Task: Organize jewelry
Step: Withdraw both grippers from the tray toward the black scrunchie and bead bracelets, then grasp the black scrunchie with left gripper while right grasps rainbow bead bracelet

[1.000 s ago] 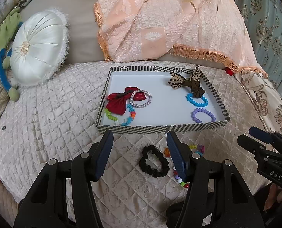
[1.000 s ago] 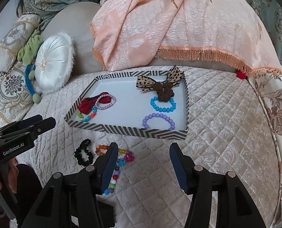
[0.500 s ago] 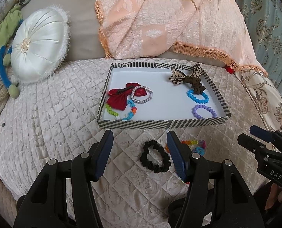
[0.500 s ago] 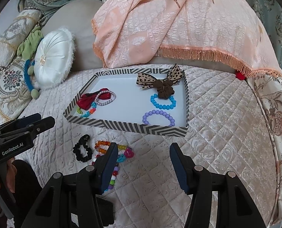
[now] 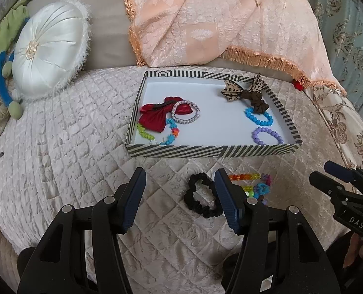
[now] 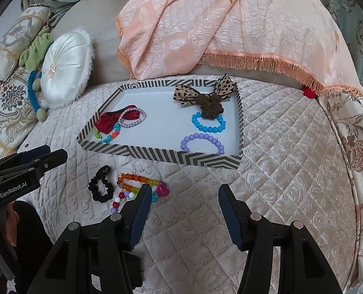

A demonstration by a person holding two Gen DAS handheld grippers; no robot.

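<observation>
A striped tray (image 5: 213,151) (image 6: 157,156) sits on the quilted bed. In it lie a red bow (image 5: 155,117), a silver bracelet (image 5: 185,112), a multicoloured bracelet (image 5: 171,136), a leopard bow with brown scrunchie (image 6: 206,98), a blue bead bracelet (image 6: 208,123) and a purple bead bracelet (image 6: 202,143). In front of the tray lie a black scrunchie (image 5: 201,197) (image 6: 102,185) and colourful bead strands (image 6: 135,183) (image 5: 252,183). My left gripper (image 5: 179,183) is open, just left of the scrunchie. My right gripper (image 6: 184,198) is open and empty, right of the beads.
A white round cushion (image 5: 50,49) lies at the back left. A peach fringed throw (image 5: 230,24) drapes over the pillow behind the tray. Green and blue soft items (image 6: 35,56) lie at the far left. The bed edge curves down on the right (image 6: 340,159).
Both grippers have drawn back and lifted slightly; the tray and loose items appear a little further away. Both stay open and nothing on the bed has moved.
</observation>
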